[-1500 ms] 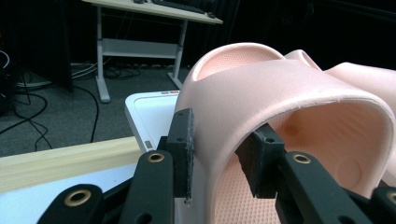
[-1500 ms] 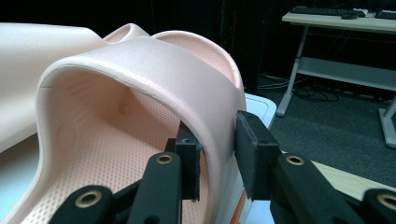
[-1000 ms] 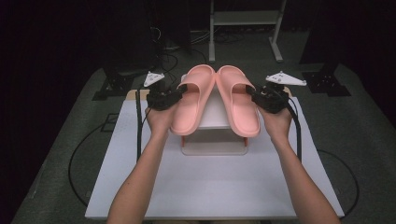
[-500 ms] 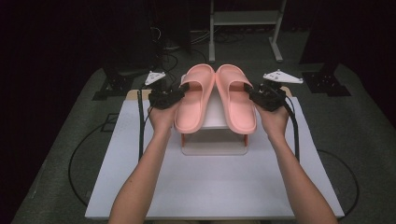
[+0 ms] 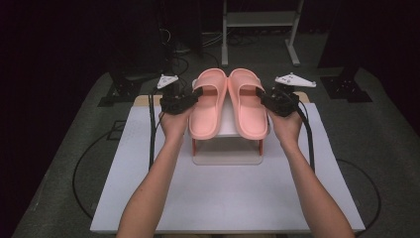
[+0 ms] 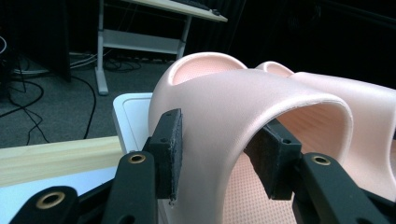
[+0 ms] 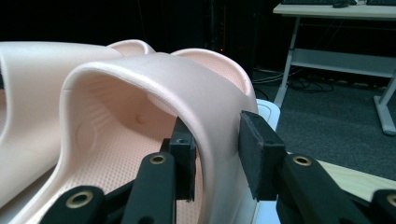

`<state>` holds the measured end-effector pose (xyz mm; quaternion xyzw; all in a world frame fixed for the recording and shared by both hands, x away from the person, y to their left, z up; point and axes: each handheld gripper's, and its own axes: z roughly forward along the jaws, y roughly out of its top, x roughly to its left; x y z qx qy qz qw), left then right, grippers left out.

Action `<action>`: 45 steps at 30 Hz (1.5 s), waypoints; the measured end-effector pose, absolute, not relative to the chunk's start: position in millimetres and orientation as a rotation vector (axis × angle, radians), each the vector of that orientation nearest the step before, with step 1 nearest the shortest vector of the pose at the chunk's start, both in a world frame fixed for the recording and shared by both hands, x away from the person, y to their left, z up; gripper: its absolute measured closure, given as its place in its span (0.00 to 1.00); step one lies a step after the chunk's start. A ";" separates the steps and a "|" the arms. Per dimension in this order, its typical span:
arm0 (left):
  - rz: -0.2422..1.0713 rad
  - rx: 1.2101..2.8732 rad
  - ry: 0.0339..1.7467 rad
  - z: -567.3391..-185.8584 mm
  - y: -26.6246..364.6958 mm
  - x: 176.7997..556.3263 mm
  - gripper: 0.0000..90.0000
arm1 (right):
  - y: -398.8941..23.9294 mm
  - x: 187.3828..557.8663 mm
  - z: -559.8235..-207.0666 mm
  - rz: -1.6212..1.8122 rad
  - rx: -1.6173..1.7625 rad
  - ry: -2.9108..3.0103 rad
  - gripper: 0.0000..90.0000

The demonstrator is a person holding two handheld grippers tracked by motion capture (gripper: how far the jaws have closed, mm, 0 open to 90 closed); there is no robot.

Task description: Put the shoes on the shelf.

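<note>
Both pink slippers (image 5: 228,101) sat on the small rack (image 5: 227,148) mid-tabletop (image 5: 148,198). The left gripper (image 6: 217,154) and right gripper (image 7: 217,151) had just been opening, pads straddling each strap. Risk: withdrawing could snag a strap, dragging 1 slipper off.

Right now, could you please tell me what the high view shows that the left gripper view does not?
High view adds both forearms, the right claw at the right slipper, the stand's red legs. Left gripper view adds the dotted footbed beneath the strap. Both share the left claw astride that strap of the left slipper, its jaws having just been opening.
</note>
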<state>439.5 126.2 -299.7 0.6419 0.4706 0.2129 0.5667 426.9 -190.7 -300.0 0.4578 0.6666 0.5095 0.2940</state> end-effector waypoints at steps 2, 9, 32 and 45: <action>0.496 1.509 1.112 -301.0 125.7 441.2 0.62 | -189.3 428.0 -300.8 1.359 1.232 1.772 0.74; 0.482 1.512 1.123 -303.5 124.1 446.3 0.61 | -184.7 434.8 -303.3 1.346 1.247 1.781 0.73; 0.474 1.546 1.117 -307.8 118.6 458.2 0.62 | -176.7 451.1 -305.7 1.313 1.280 1.775 0.71; 0.488 1.563 1.105 -307.5 117.7 462.2 0.62 | -174.1 452.7 -303.4 1.300 1.292 1.792 0.69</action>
